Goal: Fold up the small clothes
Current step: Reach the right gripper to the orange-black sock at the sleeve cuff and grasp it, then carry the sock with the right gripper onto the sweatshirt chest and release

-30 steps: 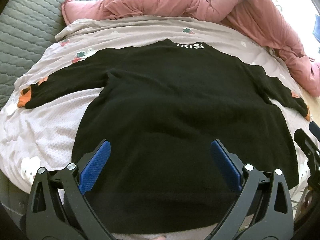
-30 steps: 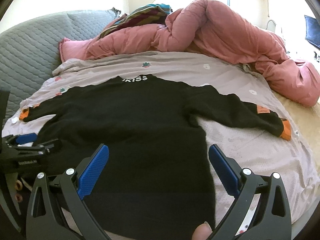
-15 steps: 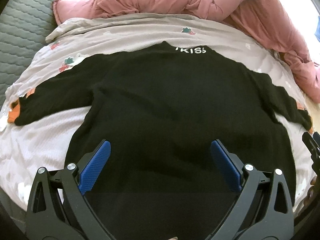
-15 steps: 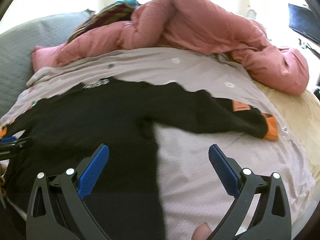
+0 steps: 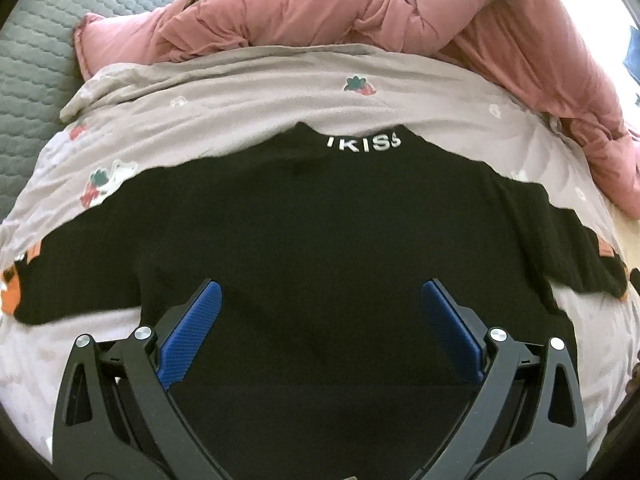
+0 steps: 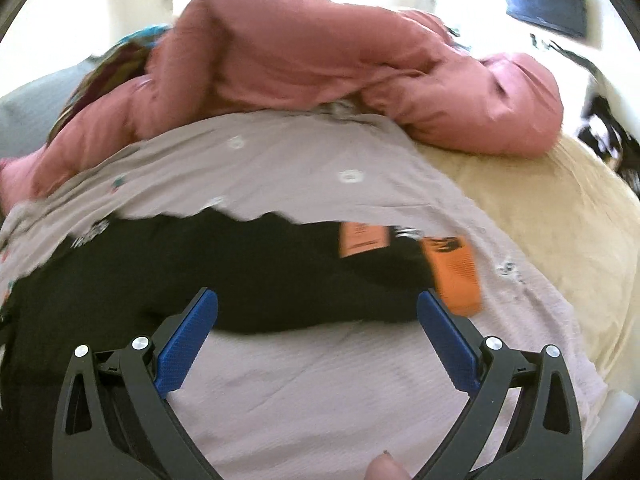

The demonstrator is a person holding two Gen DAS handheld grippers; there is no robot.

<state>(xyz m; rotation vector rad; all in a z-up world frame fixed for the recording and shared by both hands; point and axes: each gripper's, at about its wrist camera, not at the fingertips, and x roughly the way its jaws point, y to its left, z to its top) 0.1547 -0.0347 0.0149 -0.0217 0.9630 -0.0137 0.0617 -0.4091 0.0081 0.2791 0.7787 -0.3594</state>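
A small black sweater (image 5: 320,240) lies flat on a pale printed blanket (image 5: 240,96), sleeves spread, with white letters at the collar (image 5: 362,143). My left gripper (image 5: 320,300) is open and empty, hovering over the sweater's body. My right gripper (image 6: 318,304) is open and empty over the right sleeve (image 6: 280,272), just short of its orange cuff (image 6: 454,276). An orange patch (image 6: 362,238) sits on that sleeve. The left sleeve ends in an orange cuff (image 5: 10,298) at the left edge of the left wrist view.
A bunched pink quilt (image 5: 360,12) lies along the far side of the blanket, also in the right wrist view (image 6: 320,64). A grey quilted surface (image 5: 36,52) is at the far left. A beige bedsheet (image 6: 560,220) lies to the right.
My left gripper has moved forward over the sweater's body. My right gripper has swung right and forward, from over the sweater's body to the right sleeve. Both stayed open.
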